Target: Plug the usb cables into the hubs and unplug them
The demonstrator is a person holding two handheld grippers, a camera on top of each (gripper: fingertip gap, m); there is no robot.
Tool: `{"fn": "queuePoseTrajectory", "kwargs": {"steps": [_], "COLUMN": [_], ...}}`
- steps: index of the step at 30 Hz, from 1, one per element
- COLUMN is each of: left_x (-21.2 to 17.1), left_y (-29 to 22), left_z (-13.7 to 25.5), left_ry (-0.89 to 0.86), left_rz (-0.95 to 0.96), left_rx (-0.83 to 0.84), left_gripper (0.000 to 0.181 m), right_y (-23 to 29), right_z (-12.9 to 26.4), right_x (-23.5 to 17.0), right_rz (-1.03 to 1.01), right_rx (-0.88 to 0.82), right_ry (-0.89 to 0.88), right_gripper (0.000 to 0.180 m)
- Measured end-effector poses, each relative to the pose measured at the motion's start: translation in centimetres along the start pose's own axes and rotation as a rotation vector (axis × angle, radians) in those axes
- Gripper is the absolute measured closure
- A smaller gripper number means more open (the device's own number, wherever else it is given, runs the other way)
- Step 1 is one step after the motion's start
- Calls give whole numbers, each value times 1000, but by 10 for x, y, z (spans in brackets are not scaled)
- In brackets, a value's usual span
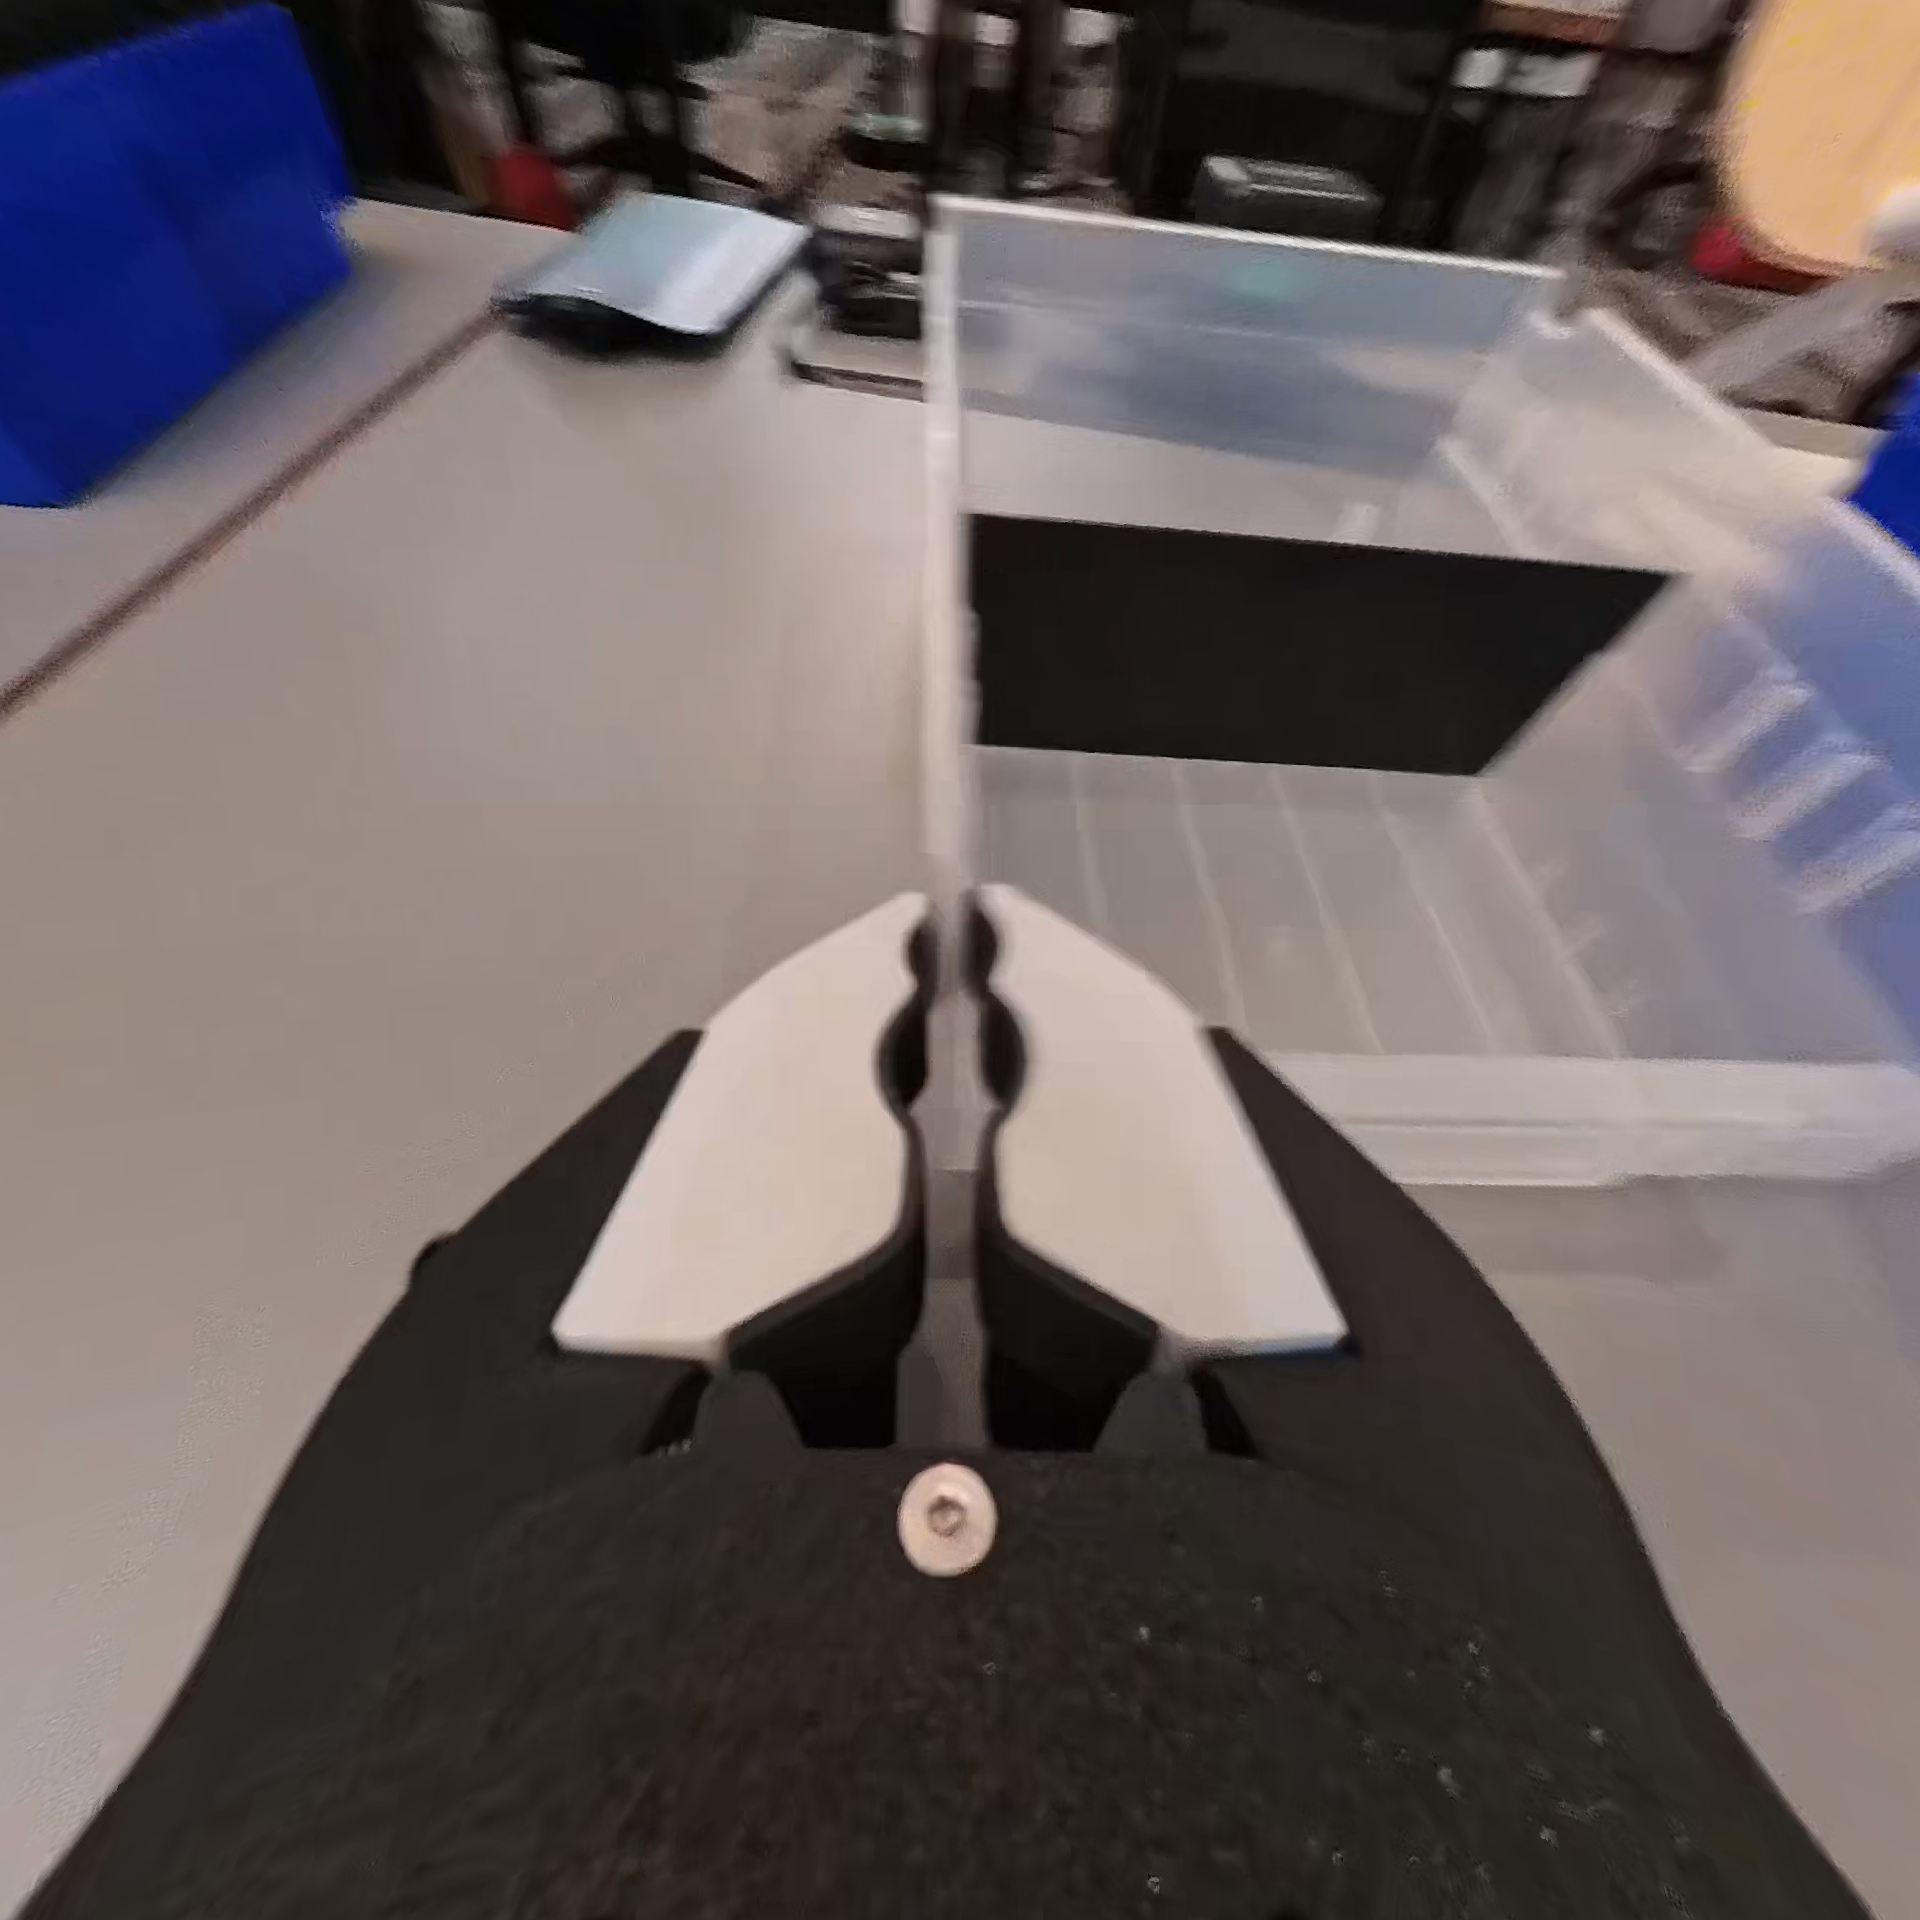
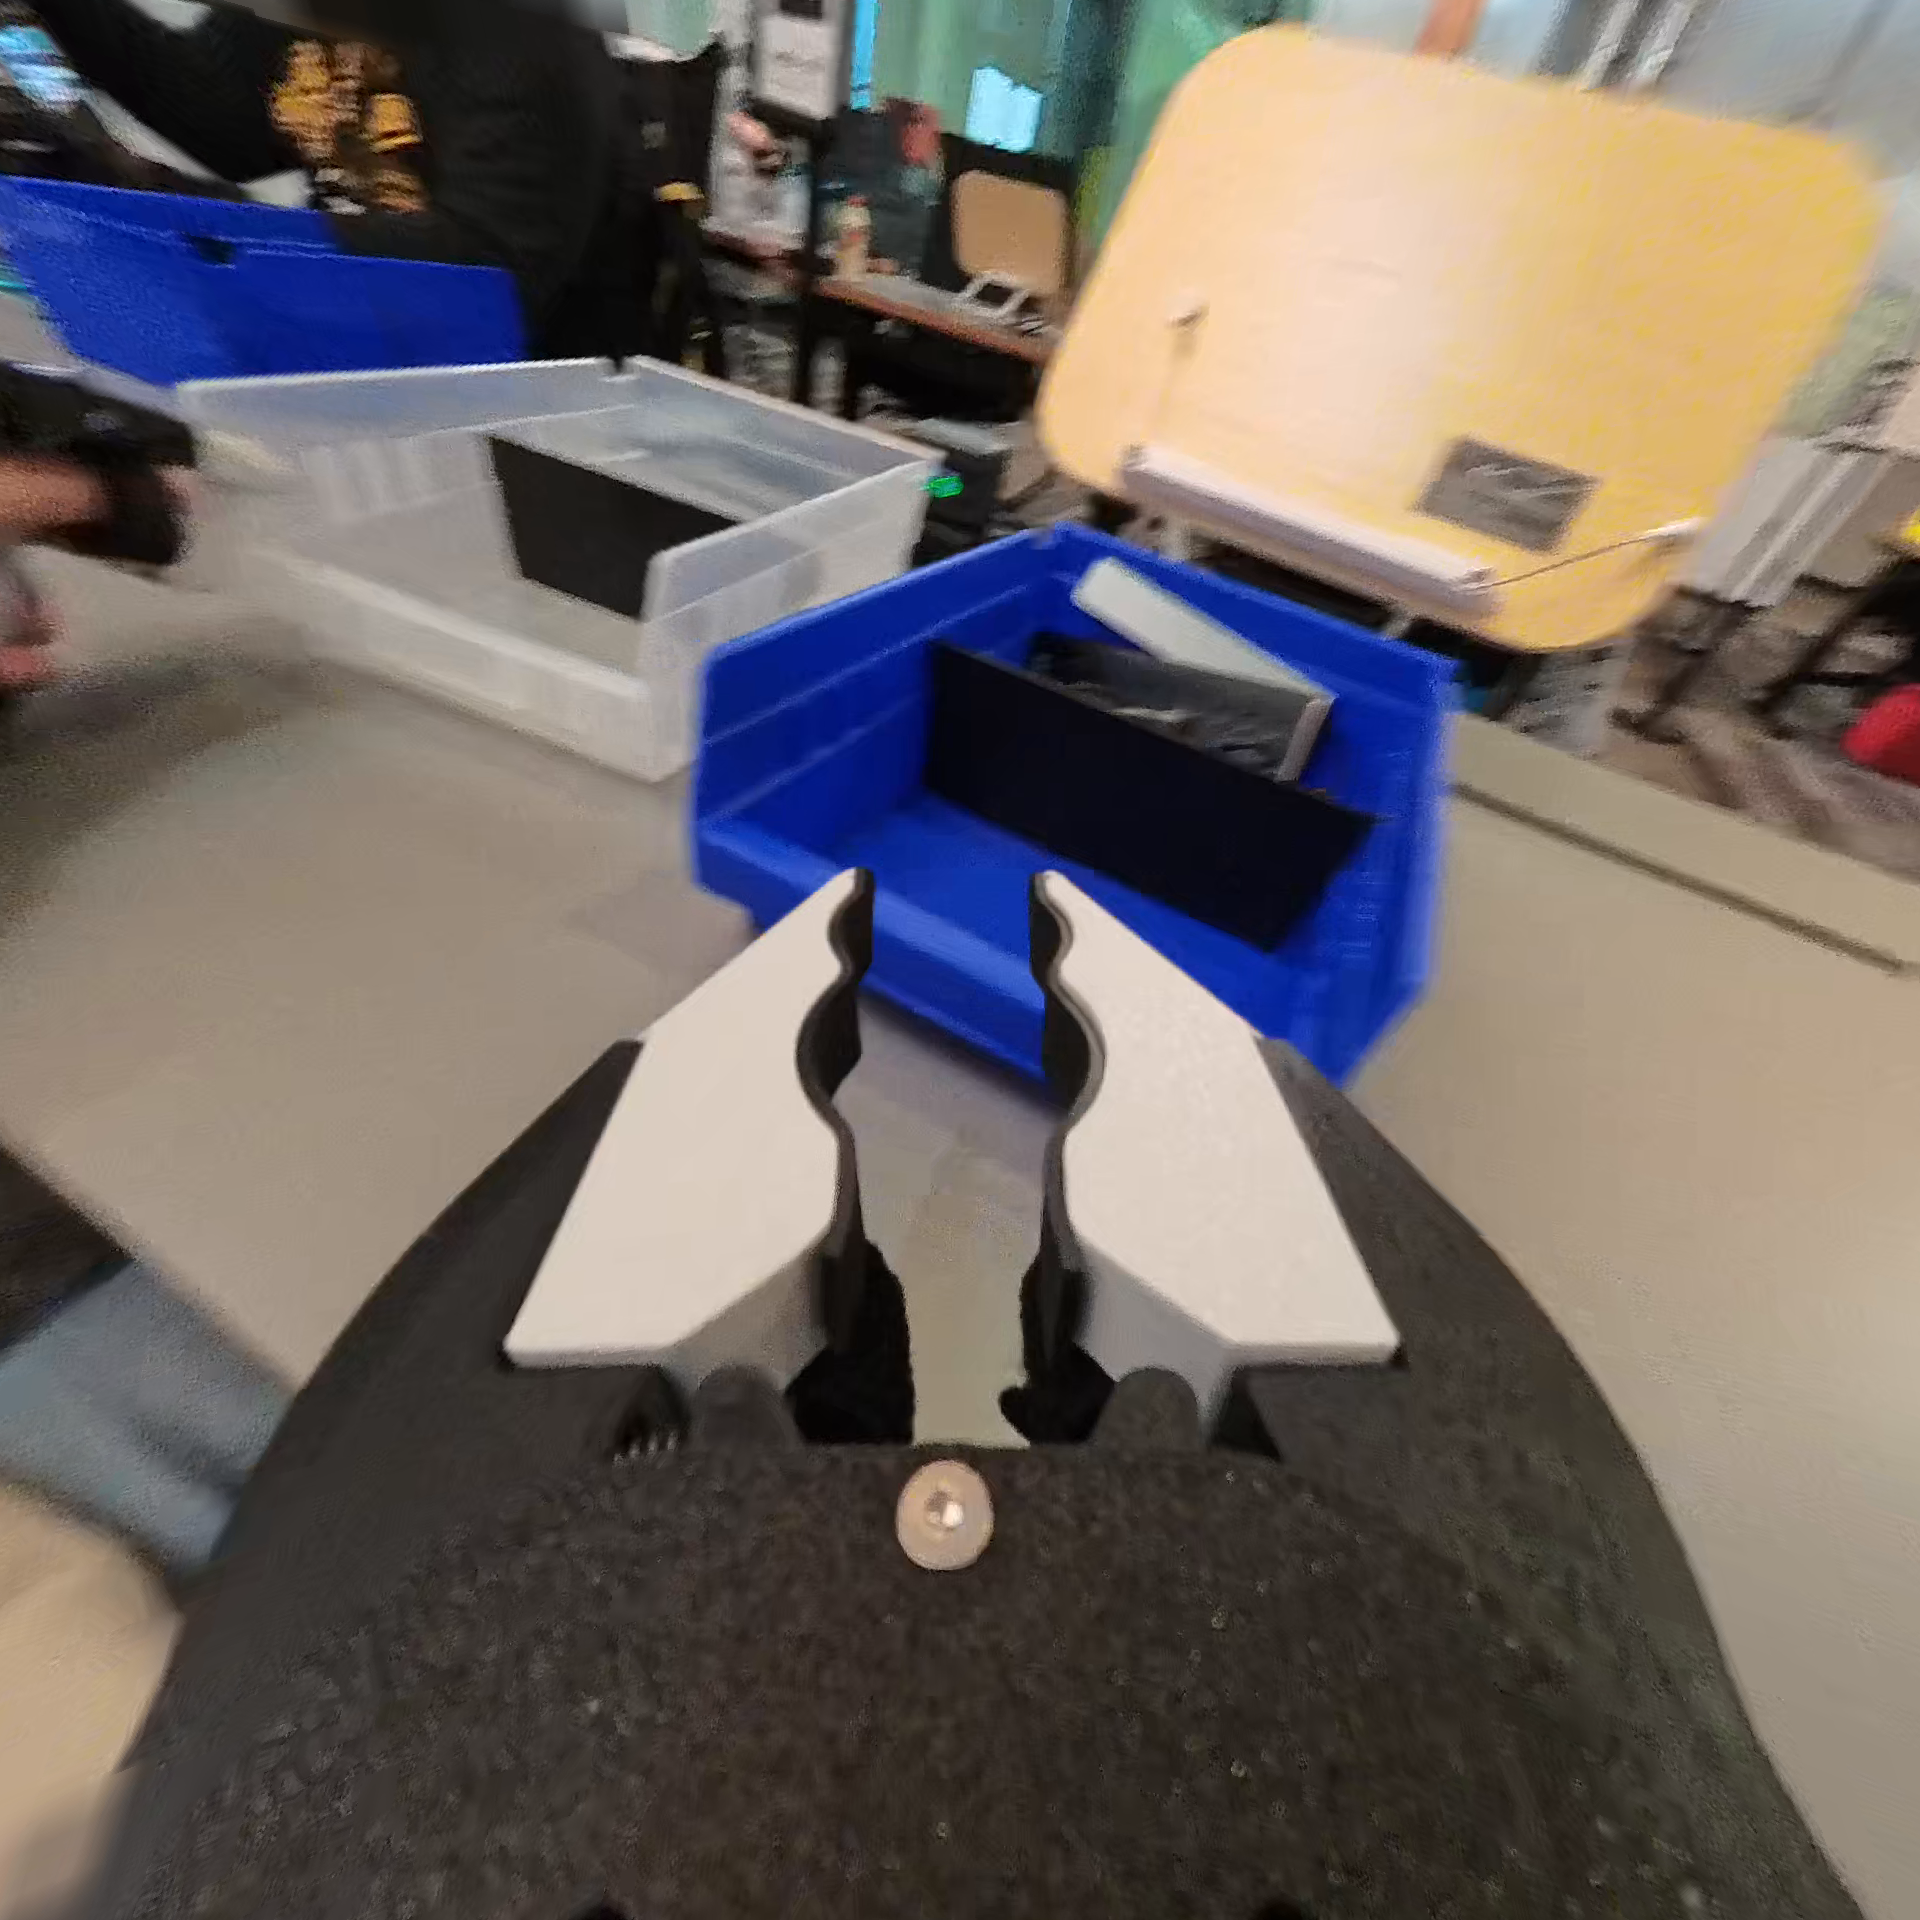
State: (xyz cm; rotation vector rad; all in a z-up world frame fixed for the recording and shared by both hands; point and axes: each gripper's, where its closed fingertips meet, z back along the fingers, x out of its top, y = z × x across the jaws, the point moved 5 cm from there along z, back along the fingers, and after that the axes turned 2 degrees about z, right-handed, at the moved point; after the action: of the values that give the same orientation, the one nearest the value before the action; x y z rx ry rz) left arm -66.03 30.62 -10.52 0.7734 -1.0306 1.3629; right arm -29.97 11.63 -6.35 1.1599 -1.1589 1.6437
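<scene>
My left gripper [image 1: 948,914] is shut on the upright left side wall [image 1: 943,623] of a clear plastic bin, and the thin wall runs straight between the pads. A black divider [image 1: 1278,644] stands across the bin. The right wrist view shows this gripper [image 2: 223,454] at the clear bin's [image 2: 758,582] wall. My right gripper [image 2: 948,894] is open and empty, just in front of a blue bin [image 2: 810,727]. That bin has a black divider [image 2: 1122,821] with a flat grey item [image 2: 1195,634] behind it. No cable or hub shows clearly.
The bins stand on a grey table [image 1: 468,831]. A blue bin [image 1: 156,239] and a grey pouch [image 1: 665,265] lie at its far left. A yellow board [image 2: 1455,312] stands behind the blue bin. Another blue bin [image 2: 260,291] is at the back left. Left tips to right tips: about 40 cm.
</scene>
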Motion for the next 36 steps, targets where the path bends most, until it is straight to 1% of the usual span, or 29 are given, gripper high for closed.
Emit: {"fn": "queuePoseTrajectory", "kwargs": {"steps": [2, 6, 8, 10, 12, 14, 15, 17, 18, 19, 23, 26, 29, 33, 36], "left_x": [-2, -15, -24, -32, -38, -43, -46, -51, -53, -55, -52, -36, -12, 29, 60], "left_y": [0, -7, -11, -11, -10, -10, -11, -10, -11, -11, -19, -32, -58, -114, -176], "left_z": [6, 39, 58, 77, 92, 103, 109, 121, 126, 131, 154, 172, 184, 188, 182], "left_ry": [39, 126, 115, 114, 122, 121, 118, 111, 104, 96, 8, -117, -232, -345, -390], "left_rz": [-8, -2, 1, -14, -31, -16, -9, -7, -20, -35, -146, -199, -205, -231, -278], "left_rx": [-17, -35, -32, -8, 16, 6, -6, -10, -7, 2, 86, 141, 120, 0, -119], "left_gripper": [178, 176, 176, 176, 177, 177, 177, 177, 177, 177, 177, 176, 177, 176, 175], "right_y": [30, 82, 102, 113, 120, 132, 135, 134, 135, 134, 134, 125, 98, 34, -31], "right_z": [-10, -34, -49, -67, -84, -96, -101, -111, -114, -114, -108, -98, -81, -52, -25], "right_x": [-7, -5, -1, 4, 10, 15, 16, 13, 10, 11, 17, 34, 64, 104, 123], "right_rz": [-30, -147, -155, -115, -83, -56, -35, -10, -4, -26, -83, -120, -124, -126, -117], "right_rx": [103, 291, 316, 275, 229, 230, 202, 92, 67, 46, 66, 71, 29, -51, -151], "right_ry": [54, 164, 197, 199, 183, 193, 196, 237, 261, 257, 233, 173, 84, -20, -78], "right_gripper": [149, 135, 127, 123, 128, 132, 137, 158, 161, 169, 175, 175, 175, 176, 176]}}
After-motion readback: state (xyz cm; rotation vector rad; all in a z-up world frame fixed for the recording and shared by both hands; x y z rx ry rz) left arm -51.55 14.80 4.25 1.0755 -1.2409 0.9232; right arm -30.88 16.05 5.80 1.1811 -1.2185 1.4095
